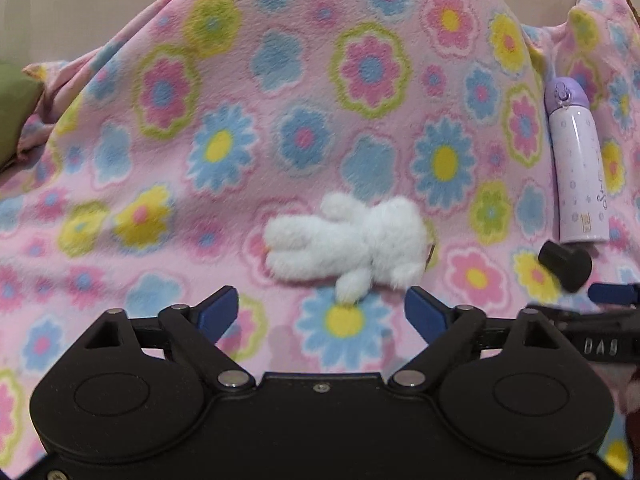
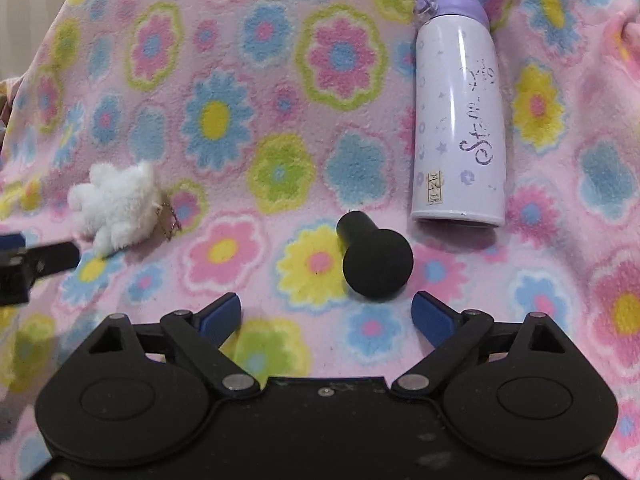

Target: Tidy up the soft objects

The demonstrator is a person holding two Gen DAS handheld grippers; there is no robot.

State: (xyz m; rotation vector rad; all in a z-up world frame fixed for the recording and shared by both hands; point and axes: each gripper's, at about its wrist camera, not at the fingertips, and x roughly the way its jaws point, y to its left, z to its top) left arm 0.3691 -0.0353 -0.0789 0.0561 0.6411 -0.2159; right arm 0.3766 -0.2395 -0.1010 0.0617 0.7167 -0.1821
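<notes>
A small white plush toy lies on the pink flowered blanket, just beyond my open, empty left gripper. It also shows at the left in the right wrist view, with a small chain beside it. A black foam ball with a short stem lies just ahead of my open, empty right gripper; it also shows at the right in the left wrist view. A lilac and white bottle lies on the blanket beyond the black ball, also seen in the left wrist view.
The blanket covers the whole surface and rises at the back. A green cushion sits at the far left edge. The other gripper's finger shows at the left of the right wrist view.
</notes>
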